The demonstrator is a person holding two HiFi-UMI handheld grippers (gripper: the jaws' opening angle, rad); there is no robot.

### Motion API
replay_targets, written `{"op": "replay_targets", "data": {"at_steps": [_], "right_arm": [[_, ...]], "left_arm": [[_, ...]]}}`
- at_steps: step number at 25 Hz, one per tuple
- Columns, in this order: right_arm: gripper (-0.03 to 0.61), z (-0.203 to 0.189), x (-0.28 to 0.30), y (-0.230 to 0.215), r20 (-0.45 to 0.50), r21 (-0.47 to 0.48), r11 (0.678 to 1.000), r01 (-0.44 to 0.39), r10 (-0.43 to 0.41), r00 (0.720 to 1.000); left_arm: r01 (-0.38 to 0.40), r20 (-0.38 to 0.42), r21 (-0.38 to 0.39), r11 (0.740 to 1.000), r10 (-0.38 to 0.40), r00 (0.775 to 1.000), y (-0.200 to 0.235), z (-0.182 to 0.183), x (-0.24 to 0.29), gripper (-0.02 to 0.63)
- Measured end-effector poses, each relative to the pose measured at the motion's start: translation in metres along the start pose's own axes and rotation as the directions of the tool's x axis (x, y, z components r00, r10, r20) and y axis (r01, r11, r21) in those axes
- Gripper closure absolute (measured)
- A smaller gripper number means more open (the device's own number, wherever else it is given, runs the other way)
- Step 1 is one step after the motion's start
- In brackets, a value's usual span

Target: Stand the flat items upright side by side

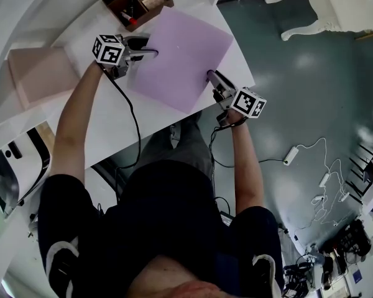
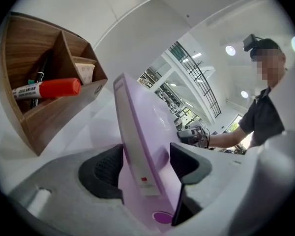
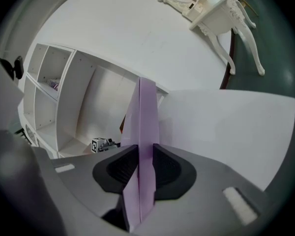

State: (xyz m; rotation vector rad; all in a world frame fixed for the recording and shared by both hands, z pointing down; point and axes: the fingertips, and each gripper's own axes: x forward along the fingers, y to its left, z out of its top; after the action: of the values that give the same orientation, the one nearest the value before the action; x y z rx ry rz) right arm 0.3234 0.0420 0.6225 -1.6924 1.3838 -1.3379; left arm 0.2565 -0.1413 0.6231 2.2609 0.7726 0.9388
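The purple folder point(image 1: 180, 58), beside the wooden box point(image 1: 150, 12), is clamped at opposite edges by the left gripper point(image 1: 150, 46) and right gripper point(image 1: 211, 75).

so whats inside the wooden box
In the wooden box, a red marker lies across one compartment with a dark pen behind it; a beige item stands in the next. The compartments' bottoms are hidden behind its walls.

Bright, even light falls from above; round ceiling lamps point(image 2: 230, 49) glare white in the left gripper view. We find a soft sheen on the flat lilac plastic folder point(image 1: 180, 58) and only faint shadows on the white surface point(image 1: 105, 129). Every view bulges fisheye-fashion, its corners dark, its nearest parts blurred.
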Motion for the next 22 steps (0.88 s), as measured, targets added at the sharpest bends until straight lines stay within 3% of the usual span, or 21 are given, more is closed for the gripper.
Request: {"op": "replay_targets", "data": {"at_steps": [8,15,18,21,22], "right_arm": [[0.486,0.007,-0.001,0.013,-0.012,-0.05,0.999,0.002,-0.003,1.0],[0.459,-0.001,0.002,0.016,-0.082,-0.05,0.991,-0.126,0.122,0.989],[0.448,-0.004,0.005,0.013,-0.111,-0.095,0.986,-0.135,0.124,0.986],[0.364,-0.008,0.01,0.006,-0.145,-0.132,0.984,-0.119,0.1,0.984],[0.412,-0.01,0.012,0.003,-0.154,-0.141,0.984,-0.109,0.087,0.984]], "left_arm": [[-0.027,0.068,-0.005,1.0,0.027,0.997,-0.007,0.004,-0.008,0.307],[-0.035,0.112,0.013,0.999,0.033,0.993,-0.009,0.013,-0.014,0.338],[-0.025,0.133,0.031,0.999,0.02,0.991,-0.009,0.012,-0.015,0.348],[-0.008,0.173,0.044,0.999,0.0,0.985,-0.012,0.015,-0.017,0.362],[-0.006,0.179,0.045,0.999,-0.003,0.984,-0.013,0.015,-0.018,0.364]]}}
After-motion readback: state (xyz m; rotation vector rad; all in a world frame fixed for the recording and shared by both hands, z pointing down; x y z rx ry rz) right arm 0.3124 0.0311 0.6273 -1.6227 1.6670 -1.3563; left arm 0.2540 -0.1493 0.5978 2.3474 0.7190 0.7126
